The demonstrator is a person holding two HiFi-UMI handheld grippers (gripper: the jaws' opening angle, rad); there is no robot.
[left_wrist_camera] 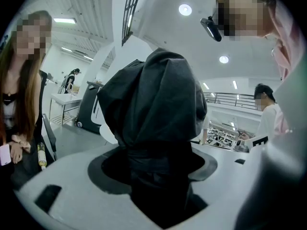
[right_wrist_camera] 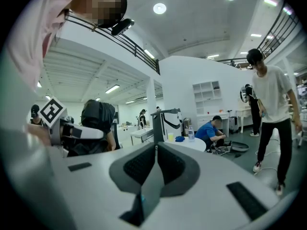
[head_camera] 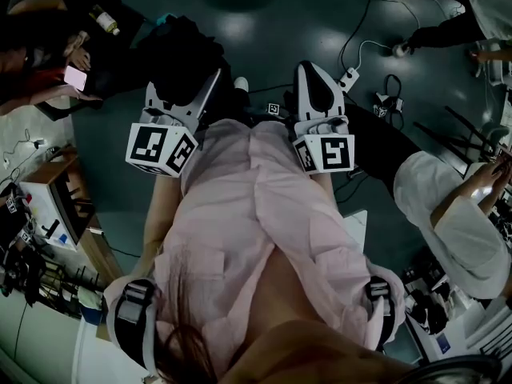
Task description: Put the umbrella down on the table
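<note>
Umbrella (left_wrist_camera: 153, 104): one, black, folded, its matte woven cloth bunched in soft creases and cinched by a band low down. It stands upright between the fingers (left_wrist_camera: 57, 181) of the left gripper (head_camera: 200, 94), which clamp wide round the bundle. From the head view I read it as held in the air in front of the pink shirt (head_camera: 240, 238), over the glossy dark-green floor (head_camera: 264, 22) and resting on no desk. The finger shells are smooth pale grey plastic with rounded edges, and each has a dark inset pad. The right gripper (right_wrist_camera: 156, 150) has its fingers clenched together on nothing; its two pads (right_wrist_camera: 139, 164) are black and finely dotted, and they meet along one thin seam. There are two marker cubes, white with black squares: one on the left (head_camera: 160, 149) and one on the right (head_camera: 326, 152). In the right gripper view a round white desk (right_wrist_camera: 192, 143) sits well apart with one clear bottle (right_wrist_camera: 190, 134) on it. Beyond it I count two bystanders, one crouched in blue (right_wrist_camera: 213, 132) and one standing in a white tee (right_wrist_camera: 271, 99).
</note>
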